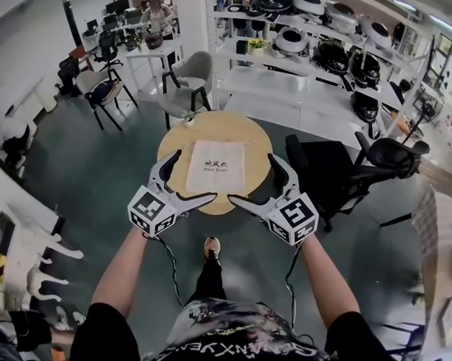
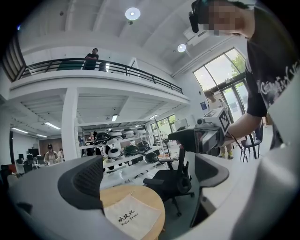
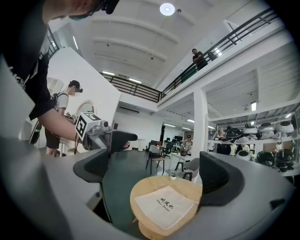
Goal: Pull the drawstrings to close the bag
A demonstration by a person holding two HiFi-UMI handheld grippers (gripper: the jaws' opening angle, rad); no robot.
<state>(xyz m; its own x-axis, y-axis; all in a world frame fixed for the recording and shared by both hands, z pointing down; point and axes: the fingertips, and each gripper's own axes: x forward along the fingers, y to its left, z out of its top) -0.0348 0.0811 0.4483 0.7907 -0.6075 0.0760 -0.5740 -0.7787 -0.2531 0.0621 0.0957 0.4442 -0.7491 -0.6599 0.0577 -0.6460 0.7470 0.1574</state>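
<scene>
A flat cream drawstring bag (image 1: 216,166) with dark print lies on the small round wooden table (image 1: 248,135). It shows too in the left gripper view as the bag (image 2: 131,216) and in the right gripper view as the bag (image 3: 165,206). My left gripper (image 1: 190,178) hovers open at the table's near-left edge, above and short of the bag. On the near-right side my right gripper (image 1: 252,180) is open too, nothing between its jaws. Neither touches the bag. Its drawstrings are too small to make out.
A black office chair (image 1: 337,172) stands right of the table. A grey chair (image 1: 186,85) is behind it. White shelving with helmets (image 1: 332,46) fills the back right. People sit at desks (image 1: 158,27) far behind. My foot (image 1: 211,248) is on the green floor below.
</scene>
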